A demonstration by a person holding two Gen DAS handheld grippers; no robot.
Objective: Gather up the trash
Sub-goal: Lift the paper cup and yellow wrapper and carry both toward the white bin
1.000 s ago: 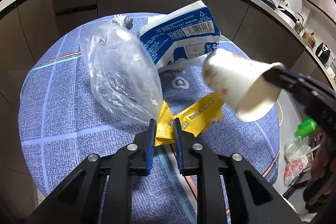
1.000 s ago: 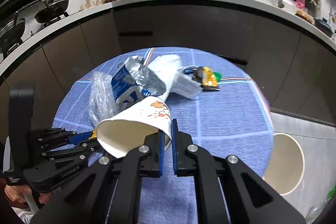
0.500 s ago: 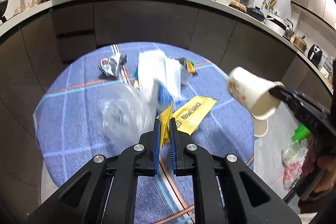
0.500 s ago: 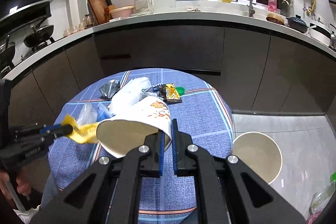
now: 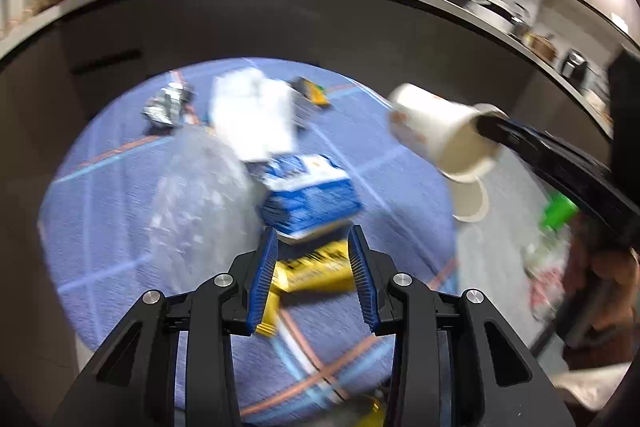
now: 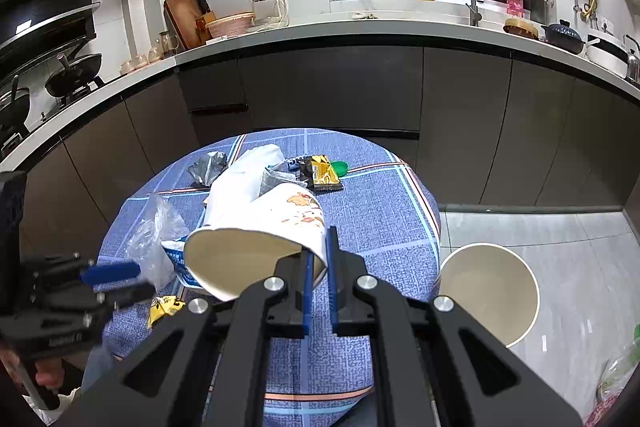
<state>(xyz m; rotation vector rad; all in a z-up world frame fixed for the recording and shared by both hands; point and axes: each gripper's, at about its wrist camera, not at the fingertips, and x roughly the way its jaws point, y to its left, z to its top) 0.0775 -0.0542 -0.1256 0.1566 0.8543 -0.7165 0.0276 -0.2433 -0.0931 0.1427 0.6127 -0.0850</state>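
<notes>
A: Left wrist view motion-blurred; print on the yellow wrapper [image 5: 316, 269] and blue carton [image 5: 308, 193] unreadable.

B: Noted. Right wrist view: paper cup [image 6: 256, 239] hides most of that carton. Bin [image 6: 486, 291] interior bottom unseen; bag at the lower right edge cut off.

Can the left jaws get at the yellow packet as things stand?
Probably yes: the left gripper is open with the yellow packet lying on the table between its jaws; nothing covers it there.
</notes>
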